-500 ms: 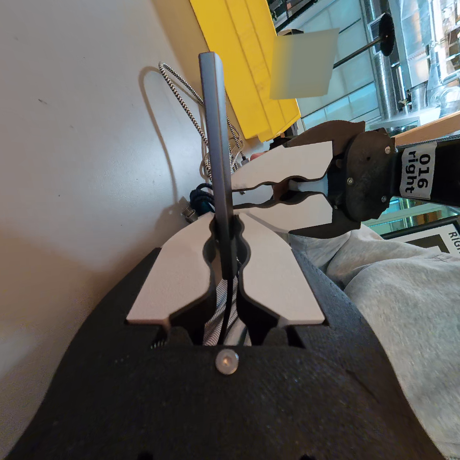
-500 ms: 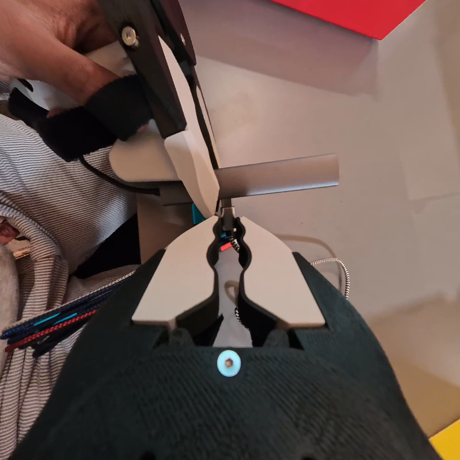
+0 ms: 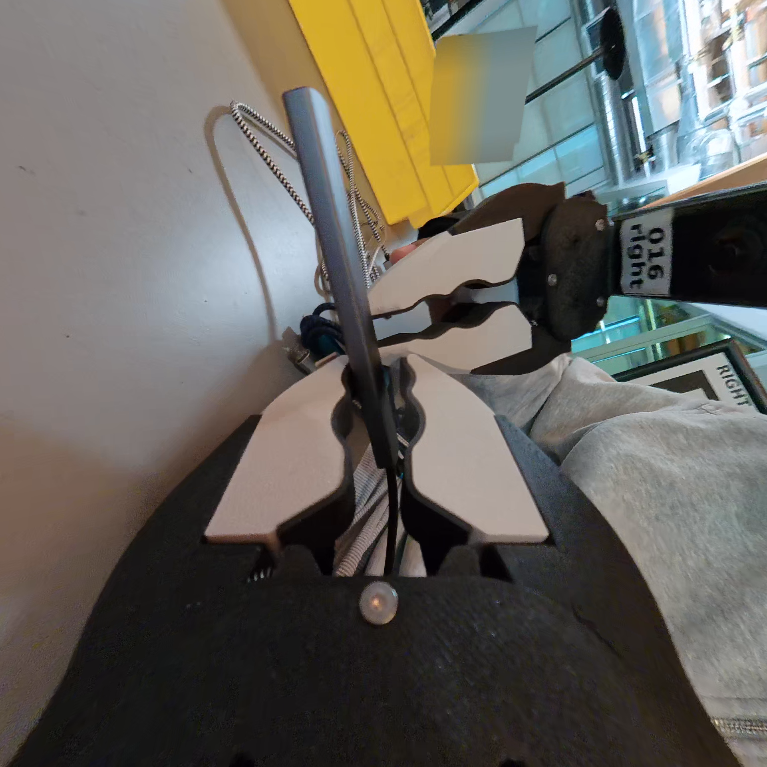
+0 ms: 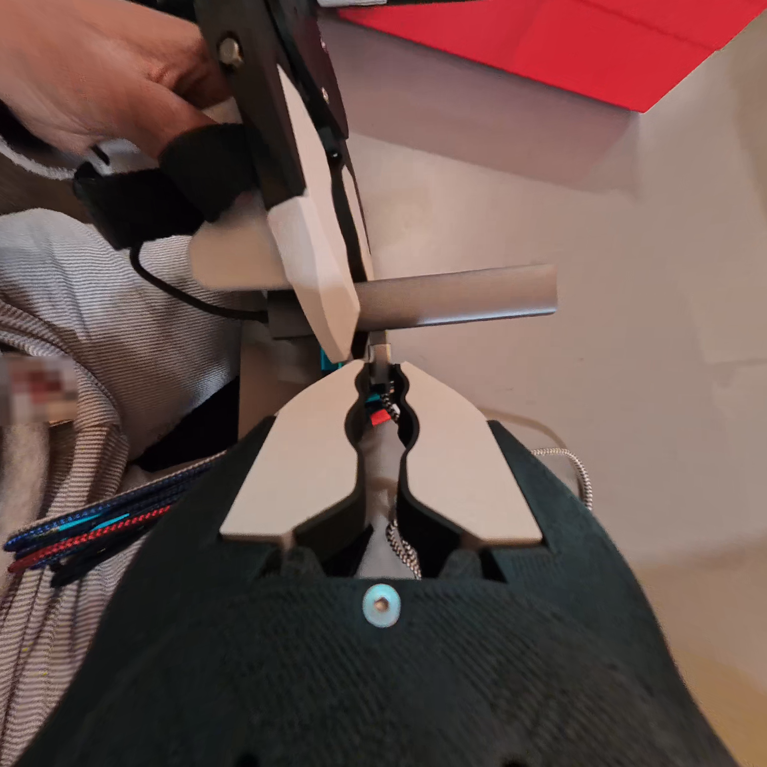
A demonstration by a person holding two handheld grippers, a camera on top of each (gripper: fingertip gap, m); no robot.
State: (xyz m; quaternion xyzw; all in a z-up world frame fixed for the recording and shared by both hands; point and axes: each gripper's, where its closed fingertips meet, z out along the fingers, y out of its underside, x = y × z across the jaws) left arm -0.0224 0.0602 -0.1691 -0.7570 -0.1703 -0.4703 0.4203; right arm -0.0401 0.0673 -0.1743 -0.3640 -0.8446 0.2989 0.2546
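The left tongs (image 3: pixel 375 373) stand apart around a grey slab-shaped device (image 3: pixel 332 249) held edge-on above the white desk (image 3: pixel 103 249). The right tongs (image 4: pixel 382 367) are clamped on a metal plug (image 4: pixel 378 350) at the device's edge, its braided cable (image 3: pixel 265 128) trailing over the desk. A white label with printed writing (image 3: pixel 645 255) sits on the right tool. A yellow bin (image 3: pixel 382 103) stands beyond.

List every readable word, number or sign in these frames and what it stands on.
White label on the right gripper body: legible print, not transcribed.
Black-framed white board at the left wrist view's right edge: large print, cut off, not transcribed.
Right wrist view: no writing visible.
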